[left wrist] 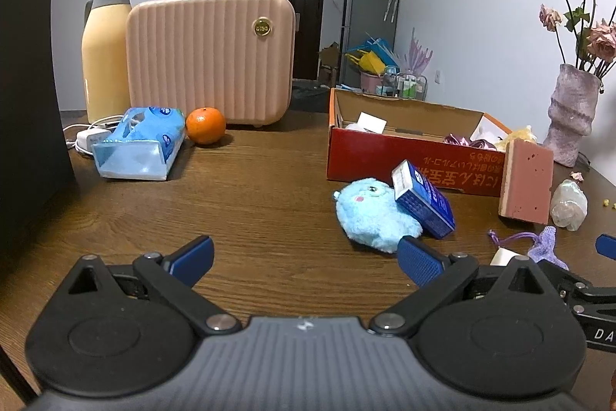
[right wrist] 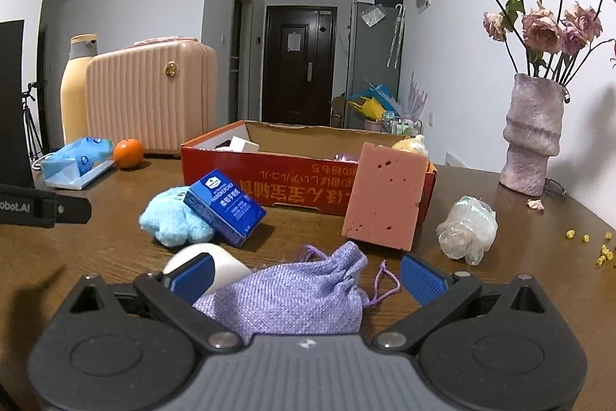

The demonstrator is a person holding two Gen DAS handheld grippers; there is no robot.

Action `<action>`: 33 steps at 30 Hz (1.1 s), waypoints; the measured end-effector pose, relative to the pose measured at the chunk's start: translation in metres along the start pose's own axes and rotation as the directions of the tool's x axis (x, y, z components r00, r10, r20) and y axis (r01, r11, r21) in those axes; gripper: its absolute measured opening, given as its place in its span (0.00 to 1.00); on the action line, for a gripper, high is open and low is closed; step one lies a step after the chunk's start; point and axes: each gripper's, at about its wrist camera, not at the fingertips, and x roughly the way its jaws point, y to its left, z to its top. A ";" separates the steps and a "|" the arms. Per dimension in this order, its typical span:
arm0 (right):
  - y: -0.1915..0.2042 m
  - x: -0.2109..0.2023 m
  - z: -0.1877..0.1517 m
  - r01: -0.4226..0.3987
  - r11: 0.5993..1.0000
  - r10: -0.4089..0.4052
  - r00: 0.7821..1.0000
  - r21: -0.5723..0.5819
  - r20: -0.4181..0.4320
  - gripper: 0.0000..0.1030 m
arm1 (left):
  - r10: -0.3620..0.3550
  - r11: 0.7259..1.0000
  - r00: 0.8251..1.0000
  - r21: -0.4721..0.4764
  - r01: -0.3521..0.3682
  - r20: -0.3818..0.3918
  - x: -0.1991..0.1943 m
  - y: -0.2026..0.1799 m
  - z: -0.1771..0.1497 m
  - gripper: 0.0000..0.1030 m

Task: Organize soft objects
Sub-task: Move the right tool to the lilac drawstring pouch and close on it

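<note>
Left gripper [left wrist: 304,257] jaws spread wide, nothing between them, low over bare wooden table [left wrist: 250,187]. Right gripper [right wrist: 304,274] also wide open; the purple drawstring pouch [right wrist: 292,291] lies between its fingers, the pads on either side, contact not clear. The pouch's near end is hidden by the gripper body. A white rounded object [right wrist: 215,257] sits behind the left finger, mostly covered, can't tell what it is.

Blue plush toy [left wrist: 373,214] lies on the table in front of the red cardboard box [left wrist: 404,156]; a blue tissue box [left wrist: 421,199] leans on it and covers part of its right side. Pink sponge block [right wrist: 385,195] stands upright leaning against the red box front, blocking part of the upside-down print. Box contents are only partly seen: a white carton, something pink and shiny, a yellowish soft item at the right end, all cut off by the box wall. Crumpled clear plastic bag [right wrist: 467,230] sits right of the sponge.

Far left: tissue pack [left wrist: 138,145], orange [left wrist: 205,126], pink case [left wrist: 210,58], yellow thermos [left wrist: 106,49] partly behind the case. White charger behind the tissue pack, mostly hidden. Vase [right wrist: 533,133] of dried roses right, blooms cut off by frame edge. Dark object at the left edge, cropped, unidentifiable.
</note>
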 end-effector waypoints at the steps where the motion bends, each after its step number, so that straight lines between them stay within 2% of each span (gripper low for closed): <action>1: 0.001 0.001 0.000 0.002 1.000 -0.002 1.000 -0.003 -0.005 1.00 | -0.001 1.000 1.000 -0.002 0.001 -0.001 0.000 0.001 0.000 1.00; 8: 0.002 0.004 -0.001 0.002 1.000 -0.002 0.999 -0.006 -0.032 1.00 | -0.008 1.000 1.000 -0.003 0.008 -0.026 0.003 0.001 0.000 1.00; 13: 0.007 0.012 -0.002 -0.032 0.999 0.030 0.997 -0.025 -0.072 1.00 | -0.017 0.999 0.999 0.033 0.019 -0.040 0.007 0.000 -0.002 1.00; 23: 0.026 0.038 0.000 -0.102 0.990 0.086 0.984 -0.101 -0.156 1.00 | 0.012 1.000 0.999 0.019 -0.011 -0.046 0.010 0.012 -0.001 1.00; 29: 0.022 0.047 0.000 -0.148 0.987 0.132 0.970 -0.063 -0.202 0.91 | -0.001 1.000 0.998 0.026 0.003 -0.057 0.012 0.010 -0.003 1.00; 33: 0.026 0.050 -0.003 -0.147 0.986 0.126 0.966 -0.082 -0.224 0.79 | 0.003 1.000 0.998 0.028 -0.002 -0.060 0.013 0.009 -0.004 1.00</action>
